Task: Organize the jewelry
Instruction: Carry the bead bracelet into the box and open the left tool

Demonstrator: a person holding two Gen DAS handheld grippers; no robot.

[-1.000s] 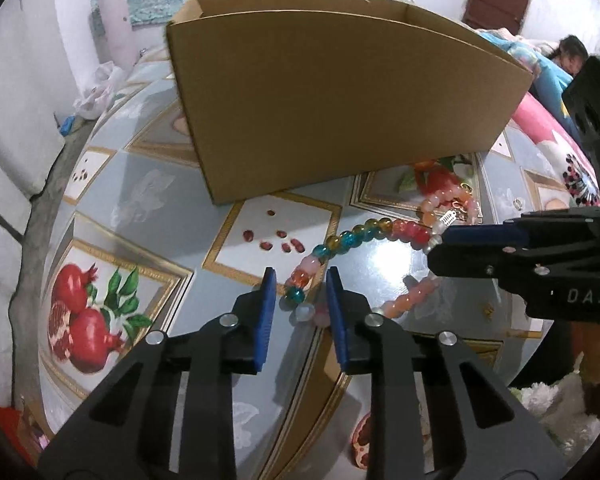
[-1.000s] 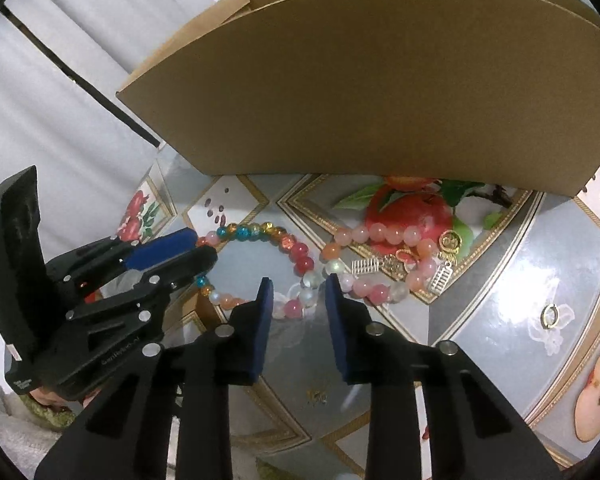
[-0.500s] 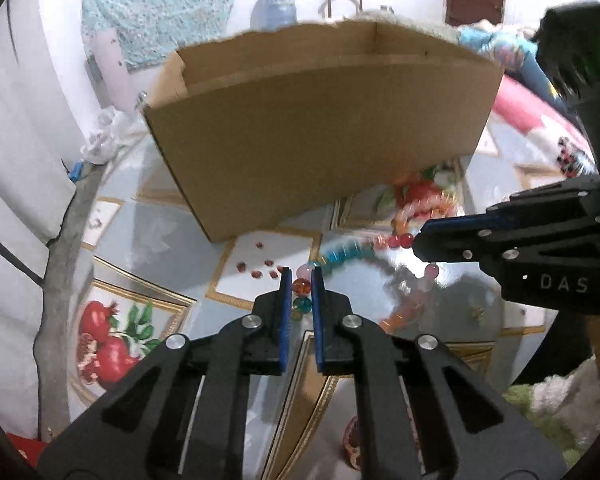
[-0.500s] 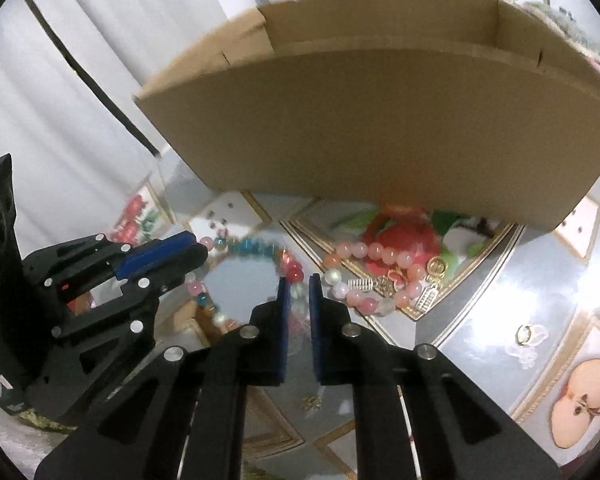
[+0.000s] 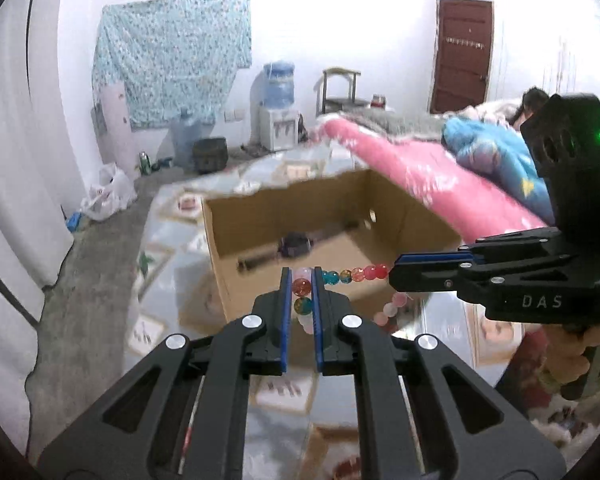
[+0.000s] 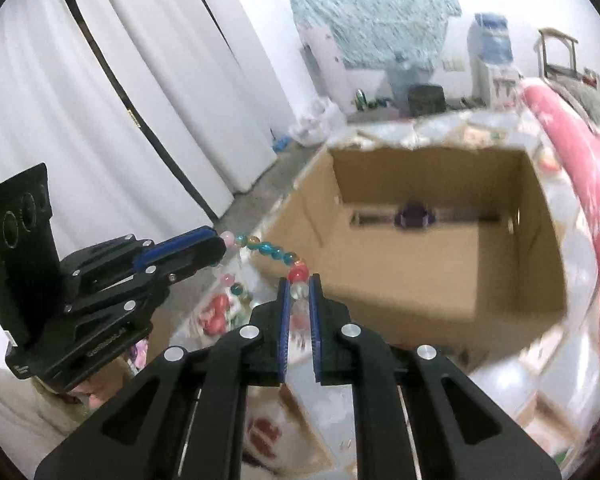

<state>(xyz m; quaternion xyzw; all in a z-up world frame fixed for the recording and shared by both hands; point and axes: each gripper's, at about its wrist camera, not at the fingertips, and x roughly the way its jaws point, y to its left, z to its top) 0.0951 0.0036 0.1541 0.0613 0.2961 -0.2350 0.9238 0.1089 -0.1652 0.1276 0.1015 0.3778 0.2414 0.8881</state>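
A bead bracelet (image 5: 352, 275) with blue, orange, red and pink beads hangs stretched between both grippers, lifted off the table. My left gripper (image 5: 301, 286) is shut on its beads at one end. My right gripper (image 6: 298, 285) is shut on its beads at the other end; it also shows in the left wrist view (image 5: 396, 276), and the left gripper shows in the right wrist view (image 6: 216, 242). Both hold the bracelet (image 6: 270, 250) just in front of the open cardboard box (image 5: 332, 216), above its near wall (image 6: 440, 304). A dark watch (image 6: 414, 216) lies inside the box.
The table has a fruit-patterned cloth (image 6: 560, 368). A pink blanket (image 5: 420, 164) lies at the right beyond the box. White curtains (image 6: 160, 92) hang at the left. A water dispenser (image 5: 276, 108) and a stool (image 5: 340, 88) stand by the far wall.
Both grippers closed on the bracelet and lifted it off the table, up to the level of the box's rim. The inside of the box has come into view.
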